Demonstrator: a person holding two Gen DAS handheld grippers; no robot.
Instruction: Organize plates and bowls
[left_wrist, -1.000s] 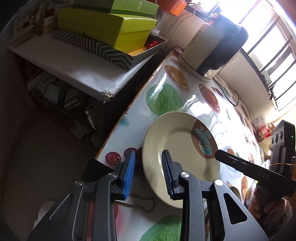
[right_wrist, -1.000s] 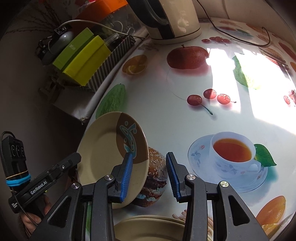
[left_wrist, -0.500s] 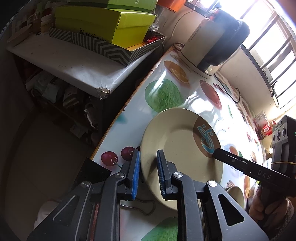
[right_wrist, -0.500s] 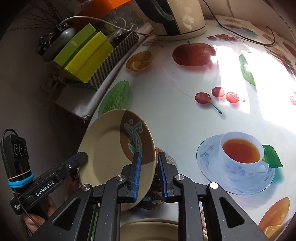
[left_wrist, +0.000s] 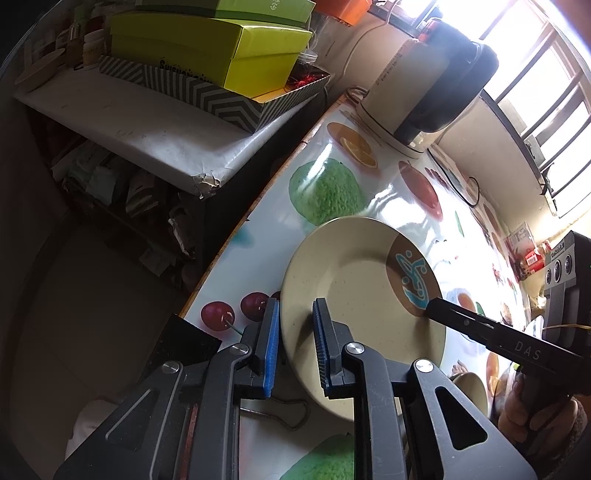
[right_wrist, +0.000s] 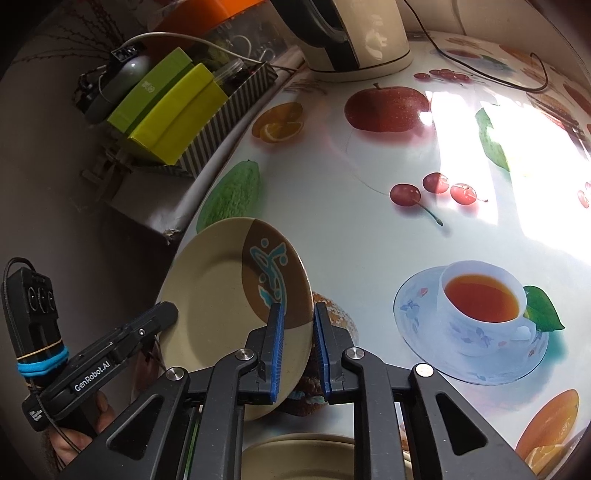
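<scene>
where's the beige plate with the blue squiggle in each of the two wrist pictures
Left wrist: plate lower centre, its near rim between the left tongs.
Right wrist: plate lower left, its right rim pinched by the right tongs.
Shared landmark: the kettle, at the top in both.

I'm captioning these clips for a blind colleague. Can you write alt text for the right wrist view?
The right gripper clamps the rim of a tilted beige plate with a brown and teal patch, while the left gripper meets its far edge. Beneath lies a fruit-print tablecloth; a cream kettle stands at the back.
</scene>
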